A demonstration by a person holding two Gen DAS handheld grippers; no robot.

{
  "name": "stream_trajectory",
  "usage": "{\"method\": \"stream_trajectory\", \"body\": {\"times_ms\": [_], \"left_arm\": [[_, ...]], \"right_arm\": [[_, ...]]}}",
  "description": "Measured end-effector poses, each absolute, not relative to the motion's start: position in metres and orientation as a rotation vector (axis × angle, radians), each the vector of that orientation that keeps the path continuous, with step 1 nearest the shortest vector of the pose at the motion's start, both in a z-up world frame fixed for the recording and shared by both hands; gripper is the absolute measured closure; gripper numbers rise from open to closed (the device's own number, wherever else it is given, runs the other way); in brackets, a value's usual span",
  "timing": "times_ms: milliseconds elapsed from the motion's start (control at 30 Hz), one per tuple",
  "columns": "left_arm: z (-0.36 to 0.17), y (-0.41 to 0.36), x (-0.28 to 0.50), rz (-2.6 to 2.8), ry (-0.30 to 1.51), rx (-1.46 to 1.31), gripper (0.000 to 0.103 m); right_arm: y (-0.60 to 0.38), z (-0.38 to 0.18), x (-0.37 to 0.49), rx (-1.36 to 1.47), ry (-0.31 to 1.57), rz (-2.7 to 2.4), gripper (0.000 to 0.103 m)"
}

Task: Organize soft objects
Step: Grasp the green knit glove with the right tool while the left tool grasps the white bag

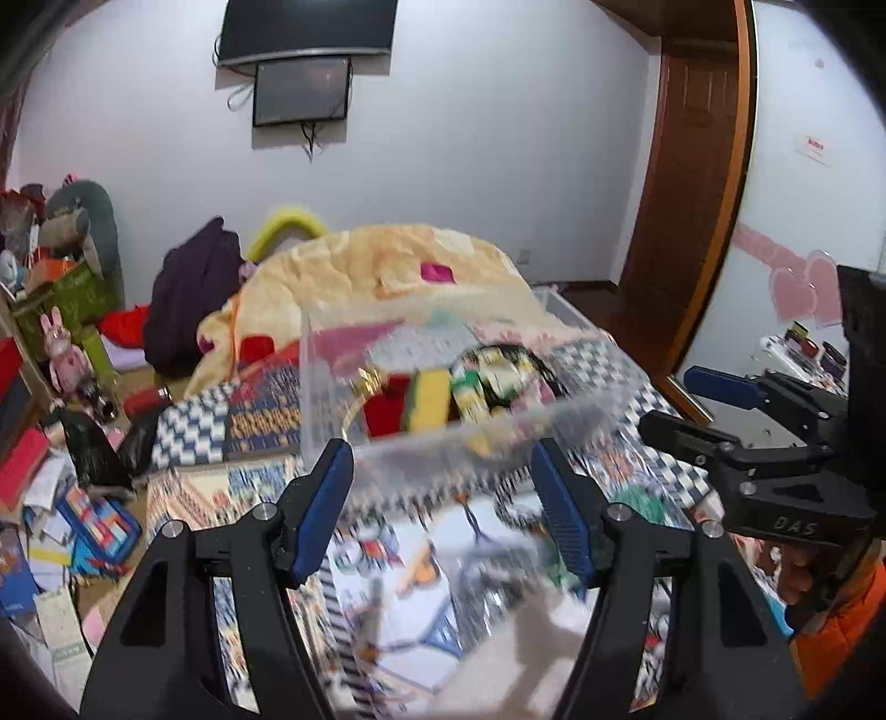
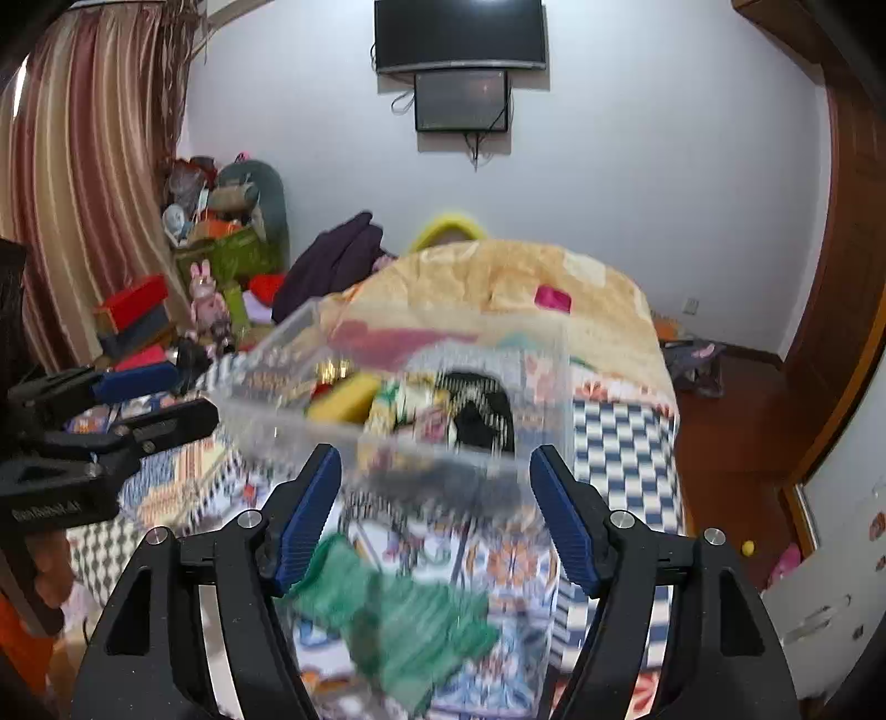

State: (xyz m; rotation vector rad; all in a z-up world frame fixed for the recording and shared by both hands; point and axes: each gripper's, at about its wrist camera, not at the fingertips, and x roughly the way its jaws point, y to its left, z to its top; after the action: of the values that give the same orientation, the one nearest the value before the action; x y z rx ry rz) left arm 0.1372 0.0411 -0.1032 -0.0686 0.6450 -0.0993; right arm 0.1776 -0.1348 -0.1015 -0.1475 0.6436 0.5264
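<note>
The left gripper (image 1: 443,487) has its jaws spread wide, with nothing between the blue pads (image 1: 326,498). The right gripper (image 2: 434,493) is likewise wide apart and holds nothing; it also shows at the right edge of the left wrist view, side by side with the left one.

Just beyond both sets of fingertips sits a clear plastic bin (image 1: 437,387), blurred in both views. Inside it lie soft things: a yellow sponge (image 1: 429,399), a red piece (image 1: 387,412) beside it, green-and-white packets and something black (image 2: 479,412) toward the right side. Nearer than the bin, under the right gripper, a green cloth (image 2: 410,626) lies loose on the surface.

That surface is a bed covered with a busy patchwork spread (image 2: 626,448) of blue-and-white checks and orange flowers. Behind the bin a peach quilt (image 1: 398,266) is heaped up, with a dark purple garment (image 1: 191,293) to its left.

The room has a pale wall carrying a dark screen (image 2: 459,33) with a smaller panel below it. Striped curtains (image 2: 94,155) hang at the left, a brown wooden door frame (image 1: 692,183) stands at the right, and boxes, a pink rabbit toy (image 2: 207,302) and papers crowd the floor on the left.
</note>
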Motion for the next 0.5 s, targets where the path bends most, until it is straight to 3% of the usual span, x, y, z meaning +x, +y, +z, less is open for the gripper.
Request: {"method": "stream_trajectory", "body": {"times_ms": [500], "left_arm": [[-0.166,0.017,0.094,-0.171,0.814,-0.090,0.034]], "right_arm": [[-0.145,-0.171,0.153,-0.131,0.839,0.537,0.036]]}}
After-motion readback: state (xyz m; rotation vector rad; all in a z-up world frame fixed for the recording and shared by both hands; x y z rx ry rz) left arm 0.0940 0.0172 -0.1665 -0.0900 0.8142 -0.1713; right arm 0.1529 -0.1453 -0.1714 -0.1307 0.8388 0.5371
